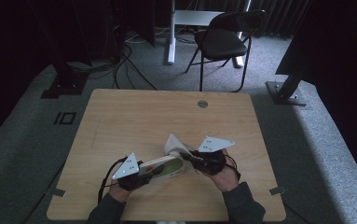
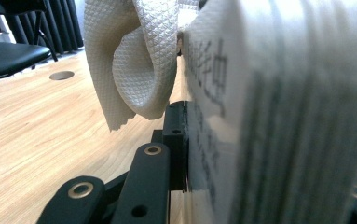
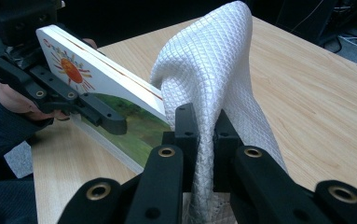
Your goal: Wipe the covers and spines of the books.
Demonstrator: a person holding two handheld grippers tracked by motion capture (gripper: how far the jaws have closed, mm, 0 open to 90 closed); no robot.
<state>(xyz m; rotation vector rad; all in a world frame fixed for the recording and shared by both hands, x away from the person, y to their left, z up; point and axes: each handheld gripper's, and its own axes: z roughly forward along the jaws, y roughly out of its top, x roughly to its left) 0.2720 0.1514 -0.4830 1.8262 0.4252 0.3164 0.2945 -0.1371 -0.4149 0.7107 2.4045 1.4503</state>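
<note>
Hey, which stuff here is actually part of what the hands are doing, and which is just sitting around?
In use:
- picture book, clamped in the left gripper
- white textured cloth, pinched in the right gripper
- table, the work surface

Just lying about:
- black chair beyond the table
- cables on the carpet

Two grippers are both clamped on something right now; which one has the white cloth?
The right gripper: its jaws pinch the white quilted cloth. The left gripper is clamped on the flat picture box with the sun print.
</note>
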